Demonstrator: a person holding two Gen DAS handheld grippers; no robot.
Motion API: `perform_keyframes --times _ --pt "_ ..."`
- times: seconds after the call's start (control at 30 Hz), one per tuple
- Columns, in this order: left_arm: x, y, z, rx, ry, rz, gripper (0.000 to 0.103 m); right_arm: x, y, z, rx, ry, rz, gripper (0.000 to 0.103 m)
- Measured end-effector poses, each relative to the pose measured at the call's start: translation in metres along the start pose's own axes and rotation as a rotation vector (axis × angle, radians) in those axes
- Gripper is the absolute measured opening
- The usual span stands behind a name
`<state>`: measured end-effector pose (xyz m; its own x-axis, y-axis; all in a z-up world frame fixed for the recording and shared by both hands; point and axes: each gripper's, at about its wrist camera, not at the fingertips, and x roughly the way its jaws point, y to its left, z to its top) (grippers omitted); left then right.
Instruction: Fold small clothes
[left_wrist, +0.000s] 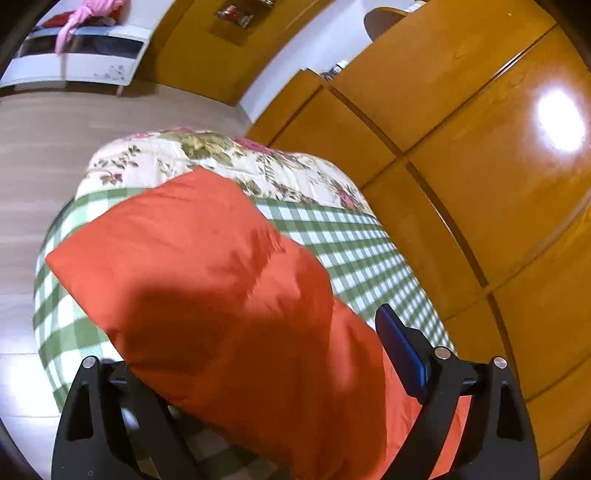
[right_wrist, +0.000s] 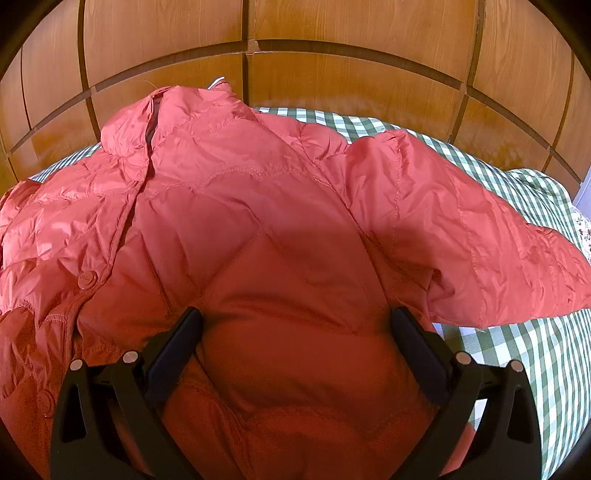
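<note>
Left gripper (left_wrist: 266, 354) open astride the sleeve (left_wrist: 207, 266) — its length runs straight ahead; right gripper (right_wrist: 295, 354) open over the jacket (right_wrist: 240, 192) body.

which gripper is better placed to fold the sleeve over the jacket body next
Probably the left. The left gripper stands open around the orange jacket's sleeve, which stretches out over the checked bedcover. The right gripper sits wide on the jacket's body, where it looks better placed for steadying.
</note>
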<state>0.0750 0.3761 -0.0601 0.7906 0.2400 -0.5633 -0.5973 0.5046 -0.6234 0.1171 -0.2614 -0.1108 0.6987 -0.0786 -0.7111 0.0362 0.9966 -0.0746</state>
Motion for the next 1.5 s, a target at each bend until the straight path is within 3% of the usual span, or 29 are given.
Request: perform_keyframes --times 0.03,0.07,0.17,0.27,0.37,0.53,0.67,0.87,1.03,1.17,1.37,1.4,1.43,1.5 --pt "0.003 -0.001 0.001 -0.008 0.010 0.005 0.079 0.000 0.000 0.000 -0.002 0.001 -0.002 0.101" --pt "0.004 -0.001 0.001 -0.013 0.015 -0.001 0.058 0.000 0.000 0.000 -0.003 0.002 -0.004 0.101" --pt "0.006 -0.012 0.003 0.026 0.035 0.029 0.021 0.000 0.001 0.000 -0.003 0.002 -0.003 0.101" --pt "-0.002 -0.026 0.004 0.059 0.004 0.032 0.014 0.000 0.001 0.000 -0.004 0.001 -0.005 0.101" --pt "-0.016 -0.054 0.005 0.115 -0.051 0.014 0.014 0.000 0.001 0.000 -0.004 0.001 -0.004 0.101" --pt "-0.049 -0.132 -0.007 0.320 -0.134 -0.059 0.014 0.001 0.001 0.000 -0.004 0.005 -0.002 0.101" --pt "-0.065 -0.187 -0.030 0.483 -0.146 -0.127 0.014 0.002 0.002 0.000 -0.003 0.014 0.001 0.101" --pt "-0.066 -0.272 -0.108 0.798 -0.101 -0.214 0.014 0.003 -0.001 0.000 0.006 0.015 0.012 0.101" --pt "-0.050 -0.310 -0.185 0.989 -0.020 -0.238 0.014 0.003 -0.002 0.000 0.009 0.009 0.017 0.101" --pt "-0.031 -0.324 -0.249 1.155 0.019 -0.218 0.014 0.003 -0.002 -0.001 0.010 0.006 0.019 0.101" --pt "-0.011 -0.315 -0.326 1.307 0.072 -0.234 0.014 -0.003 -0.005 -0.003 0.023 -0.025 0.034 0.101" --pt "-0.011 -0.314 -0.332 1.332 0.069 -0.230 0.016 -0.006 -0.008 -0.003 0.034 -0.037 0.045 0.101" --pt "-0.009 -0.310 -0.343 1.379 0.078 -0.232 0.026 -0.009 -0.009 -0.002 0.041 -0.042 0.049 0.101" --pt "-0.015 -0.307 -0.349 1.415 0.094 -0.266 0.063 -0.014 -0.010 -0.001 0.051 -0.048 0.062 0.101"
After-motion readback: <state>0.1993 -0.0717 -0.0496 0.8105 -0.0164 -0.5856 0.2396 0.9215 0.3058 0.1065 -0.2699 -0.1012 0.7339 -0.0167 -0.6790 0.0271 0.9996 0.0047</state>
